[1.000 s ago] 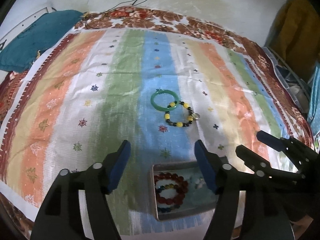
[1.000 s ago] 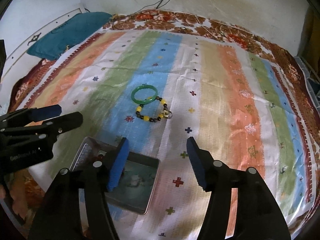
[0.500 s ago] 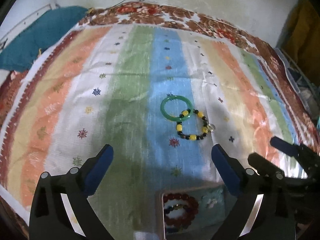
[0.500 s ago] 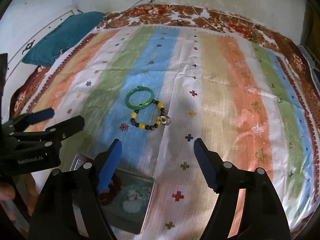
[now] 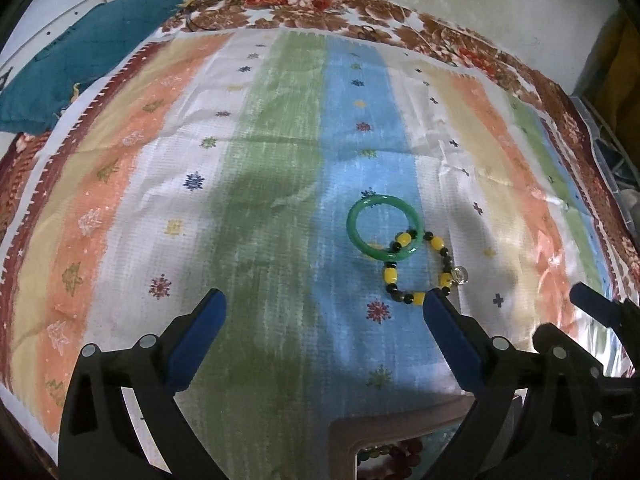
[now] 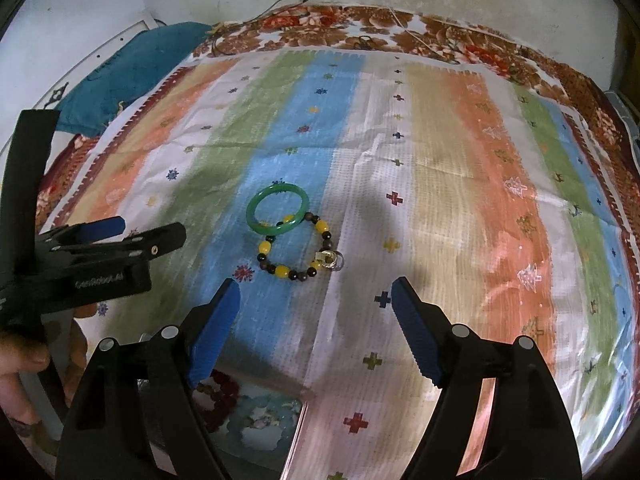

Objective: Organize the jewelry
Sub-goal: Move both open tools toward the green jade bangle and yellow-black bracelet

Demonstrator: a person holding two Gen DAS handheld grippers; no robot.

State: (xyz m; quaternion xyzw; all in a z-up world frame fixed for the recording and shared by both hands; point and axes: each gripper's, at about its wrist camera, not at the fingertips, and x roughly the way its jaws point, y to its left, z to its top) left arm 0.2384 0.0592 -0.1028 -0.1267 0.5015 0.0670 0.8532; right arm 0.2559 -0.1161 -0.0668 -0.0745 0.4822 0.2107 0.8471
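Observation:
A green bangle (image 5: 384, 227) lies on the striped cloth, overlapping a yellow-and-black bead bracelet (image 5: 424, 272) with a clear charm. Both also show in the right wrist view: the bangle (image 6: 278, 214) and the bead bracelet (image 6: 298, 254). A metal tin (image 6: 260, 420) near the front edge holds a red bead bracelet (image 6: 218, 398); its rim shows in the left wrist view (image 5: 384, 430). My left gripper (image 5: 324, 312) is open wide and empty, just short of the jewelry. My right gripper (image 6: 316, 300) is open and empty, close before the bead bracelet.
The striped cloth (image 5: 280, 160) covers a floral bedspread (image 5: 360, 12). A teal cushion (image 5: 80, 60) lies at the back left. A white wall stands behind. A hand holds the left gripper (image 6: 92, 260) at the left of the right wrist view.
Both grippers have opened wider and moved forward toward the bangle and bead bracelet. The tin has slid toward the bottom of both views.

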